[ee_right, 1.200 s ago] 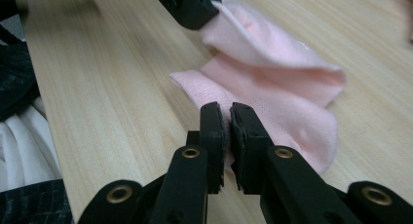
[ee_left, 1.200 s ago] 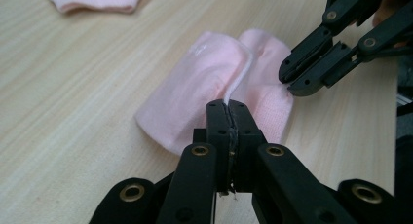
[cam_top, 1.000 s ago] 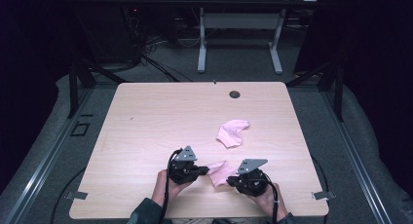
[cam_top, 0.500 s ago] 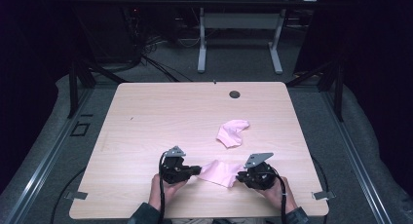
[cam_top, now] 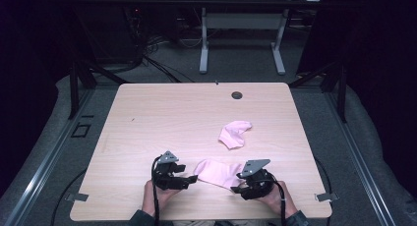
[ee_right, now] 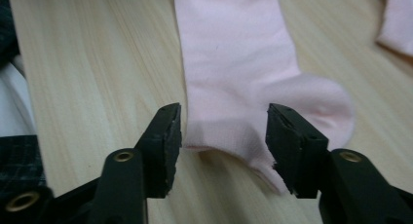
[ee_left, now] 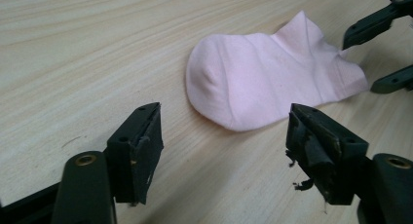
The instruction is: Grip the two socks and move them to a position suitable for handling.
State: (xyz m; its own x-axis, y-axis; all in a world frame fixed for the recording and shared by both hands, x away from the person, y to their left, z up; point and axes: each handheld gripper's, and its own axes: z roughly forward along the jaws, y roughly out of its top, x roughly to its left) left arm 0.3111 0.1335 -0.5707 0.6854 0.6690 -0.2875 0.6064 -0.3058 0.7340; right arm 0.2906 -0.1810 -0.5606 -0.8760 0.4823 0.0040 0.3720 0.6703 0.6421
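A pale pink sock (cam_top: 219, 171) lies flat on the tabletop (cam_top: 147, 118) near the front edge, stretched between the person's 2 hands. It looks thin, soft and very light, the kind of knit that drapes and wrinkles at a touch, with nothing stiff or breakable in it. I judge it will slide easily on the smooth wood and bunch if pushed, so pinching is safer than shoving.

The left tool (ee_left: 224, 136) has just been opening; its jaws stand spread with bare wood between them, and the rounded toe end lies just ahead, untouched. The right tool (ee_right: 224, 131) has also just been opening; its jaws stand apart on either side of the cuff end, the fabric between them but not pressed by either pad as far as I can tell. So the sock rests free on the wood.

The best places to take hold seem to be those 2 ends: the cuff hem, where the knit is doubled and thicker, and the toe, where a fold can be nipped. A grip mid-body would likely just gather slack.

A second pink sock (cam_top: 235, 133) lies crumpled farther back, apart from the first. The front edge is close behind both hands, so room lies forward and to the left, where the wood is bare up to a small dark grommet (cam_top: 237, 95) near the far edge.
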